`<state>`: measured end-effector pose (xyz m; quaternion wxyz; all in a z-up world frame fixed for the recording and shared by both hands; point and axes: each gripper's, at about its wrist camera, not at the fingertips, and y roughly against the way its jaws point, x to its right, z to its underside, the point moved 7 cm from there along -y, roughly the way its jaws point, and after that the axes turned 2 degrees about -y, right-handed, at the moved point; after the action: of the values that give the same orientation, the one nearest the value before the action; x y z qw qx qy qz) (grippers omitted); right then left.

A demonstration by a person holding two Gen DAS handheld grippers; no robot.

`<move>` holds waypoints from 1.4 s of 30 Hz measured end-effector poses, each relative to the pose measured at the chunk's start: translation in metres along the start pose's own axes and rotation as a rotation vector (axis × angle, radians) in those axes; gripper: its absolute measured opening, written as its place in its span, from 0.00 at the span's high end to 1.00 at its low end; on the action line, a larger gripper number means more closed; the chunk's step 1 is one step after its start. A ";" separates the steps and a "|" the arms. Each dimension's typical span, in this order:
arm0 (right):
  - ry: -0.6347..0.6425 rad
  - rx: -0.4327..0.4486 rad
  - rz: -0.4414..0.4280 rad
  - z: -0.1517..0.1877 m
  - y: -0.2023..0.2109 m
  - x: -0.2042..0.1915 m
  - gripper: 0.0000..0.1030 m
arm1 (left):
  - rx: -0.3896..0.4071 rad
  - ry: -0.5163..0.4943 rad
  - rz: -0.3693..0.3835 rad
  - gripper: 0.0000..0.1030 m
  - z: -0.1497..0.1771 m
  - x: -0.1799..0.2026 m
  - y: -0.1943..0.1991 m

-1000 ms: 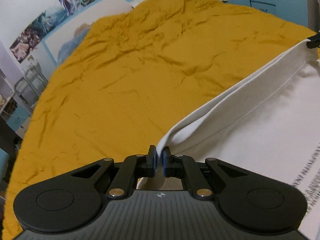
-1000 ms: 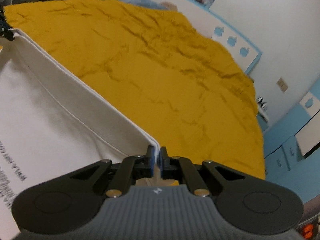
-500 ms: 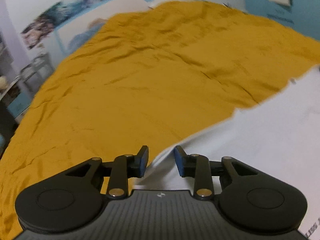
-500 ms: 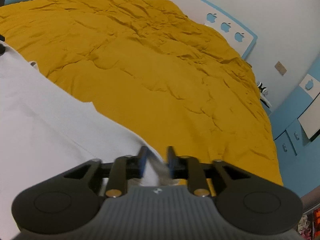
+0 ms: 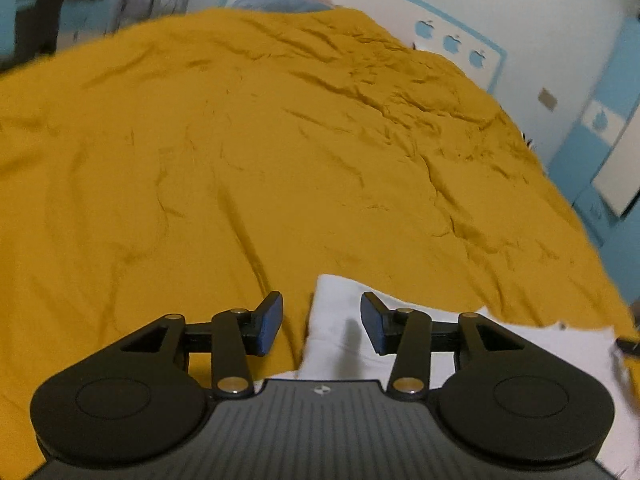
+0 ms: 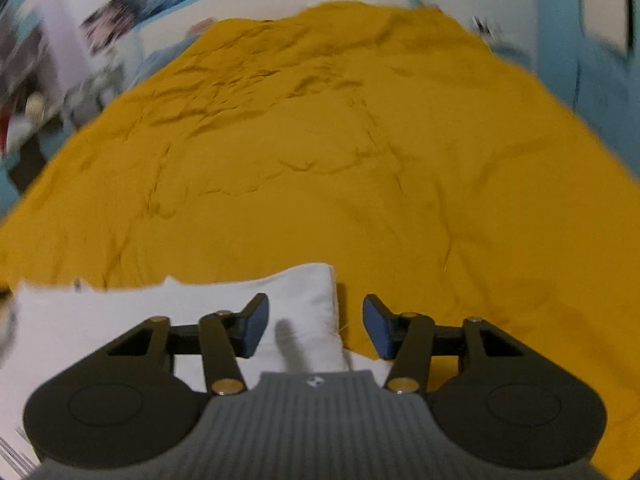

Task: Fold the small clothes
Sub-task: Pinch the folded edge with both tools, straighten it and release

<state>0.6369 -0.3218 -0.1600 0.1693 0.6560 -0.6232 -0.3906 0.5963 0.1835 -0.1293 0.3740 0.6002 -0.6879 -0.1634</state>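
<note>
A white garment [image 5: 340, 332] lies flat on the mustard-yellow bedspread [image 5: 280, 160]. In the left wrist view its near left corner sits between the blue pads of my left gripper [image 5: 322, 328], whose jaws are opening; neither pad touches the cloth. In the right wrist view the white garment [image 6: 200, 320] spreads to the left, and its right corner lies under my right gripper [image 6: 316, 330]. That gripper's jaws are opening too, with the pads clear of the fabric. Most of the garment is hidden below both gripper bodies.
The yellow bedspread [image 6: 360, 140] fills most of both views, wrinkled toward the far end. A white headboard with blue apple shapes [image 5: 452, 44] stands behind it. Blue cabinets [image 5: 600, 152] line the right side, and shelves and clutter [image 6: 24, 92] stand at the left.
Both grippers let go of the white garment's edge and opened. Both rolled level and moved, and the garment now lies loose on the bedspread beneath them.
</note>
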 end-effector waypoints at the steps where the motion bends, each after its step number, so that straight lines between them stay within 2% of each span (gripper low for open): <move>1: -0.029 -0.007 -0.013 0.000 -0.004 0.003 0.65 | -0.007 0.023 0.015 0.62 0.001 -0.001 -0.004; 2: -0.055 -0.011 -0.026 0.001 -0.008 0.005 0.70 | -0.018 0.037 0.020 0.72 0.001 -0.003 -0.008; 3: -0.074 -0.015 -0.038 0.001 -0.012 0.006 0.76 | -0.029 0.040 0.023 0.76 0.003 -0.003 -0.012; 4: -0.089 -0.018 -0.055 0.003 -0.014 0.007 0.88 | -0.027 0.029 0.014 0.82 0.003 -0.003 -0.013; 5: -0.094 -0.013 -0.063 0.004 -0.013 0.007 0.91 | -0.011 0.014 0.002 0.92 0.002 -0.002 -0.014; 6: -0.087 0.000 -0.067 0.004 -0.010 0.007 0.92 | 0.014 0.001 -0.005 0.95 0.000 -0.002 -0.010; 8: -0.055 0.044 -0.073 0.001 0.000 0.002 0.95 | 0.070 0.000 0.017 0.96 -0.002 0.002 0.002; 12: 0.009 0.138 -0.068 -0.010 0.023 -0.012 0.97 | 0.166 -0.110 -0.002 0.96 -0.013 0.018 0.026; 14: 0.018 0.135 -0.039 -0.011 0.019 -0.011 0.97 | 0.141 -0.140 -0.027 0.96 -0.014 0.020 0.016; 20: 0.007 0.047 0.013 0.006 -0.013 -0.002 0.97 | 0.055 -0.154 -0.086 0.95 0.005 0.014 -0.018; 21: -0.001 0.037 0.021 0.007 -0.016 0.000 0.96 | 0.040 -0.158 -0.096 0.94 0.007 0.013 -0.020; 22: -0.009 0.032 0.030 0.007 -0.017 0.003 0.93 | 0.028 -0.167 -0.113 0.87 0.009 0.013 -0.020; 23: -0.014 0.032 0.045 0.006 -0.014 0.004 0.87 | 0.028 -0.174 -0.129 0.82 0.009 0.012 -0.017; 25: -0.003 0.052 0.069 0.004 -0.002 0.005 0.80 | 0.021 -0.185 -0.148 0.81 0.007 0.011 -0.005; 28: 0.019 0.053 0.073 0.003 0.025 0.000 0.80 | 0.006 -0.192 -0.152 0.81 0.003 0.014 0.018; 33: 0.059 0.034 0.021 0.016 0.085 -0.013 0.80 | 0.001 -0.226 -0.089 0.81 0.008 0.031 0.073; 37: 0.101 -0.002 -0.017 0.045 0.134 -0.028 0.80 | -0.039 -0.270 -0.051 0.81 0.028 0.048 0.112; 42: 0.194 -0.034 0.012 0.102 0.179 -0.040 0.80 | -0.079 -0.310 -0.033 0.81 0.071 0.058 0.151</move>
<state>0.4437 -0.2864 -0.0861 0.2422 0.6839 -0.6013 -0.3348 0.4396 0.1466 -0.0570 0.2840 0.5638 -0.7204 -0.2872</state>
